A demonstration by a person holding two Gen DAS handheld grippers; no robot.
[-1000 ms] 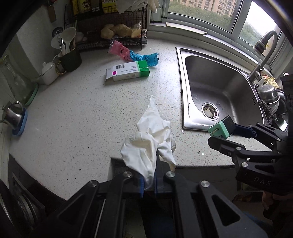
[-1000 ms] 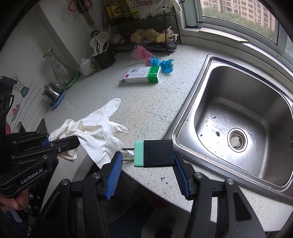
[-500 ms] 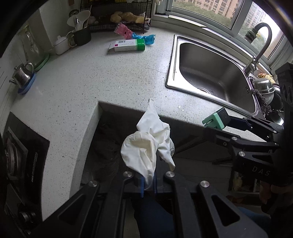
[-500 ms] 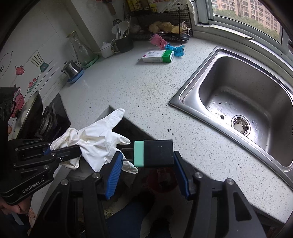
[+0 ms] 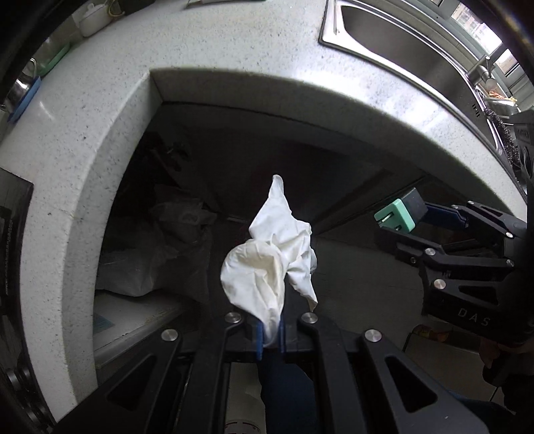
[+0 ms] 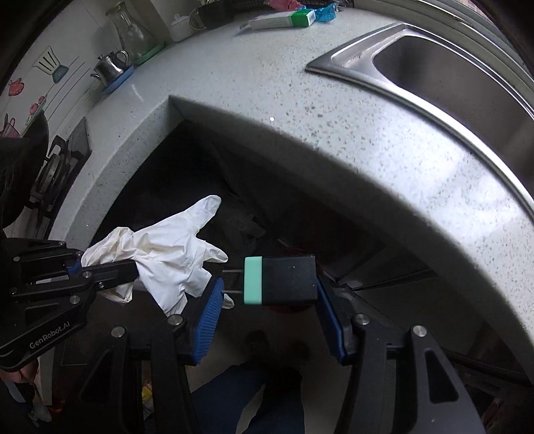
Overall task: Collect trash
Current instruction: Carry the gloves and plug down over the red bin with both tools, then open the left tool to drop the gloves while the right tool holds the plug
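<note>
A crumpled white glove (image 5: 270,253) hangs from my left gripper (image 5: 269,334), which is shut on its cuff. It points down into the dark space under the counter. In the right wrist view the same glove (image 6: 170,253) spreads its fingers from the left gripper (image 6: 110,267) at the left. My right gripper (image 6: 268,293) is shut on a black plug adapter with a mint-green face (image 6: 280,280), prongs against the left pad. The adapter (image 5: 398,213) also shows at the right of the left wrist view, level with the glove.
The speckled white counter (image 5: 110,110) wraps around an inner corner above a dark recess holding a grey-white bag (image 5: 160,253). A steel sink (image 6: 450,76) lies to the right. A green-white box (image 6: 280,20), a kettle (image 6: 111,66) and a hob (image 6: 56,167) sit farther off.
Both grippers have dropped from above the countertop to below its edge, in front of the recess. The glove and the adapter stay gripped as before.
</note>
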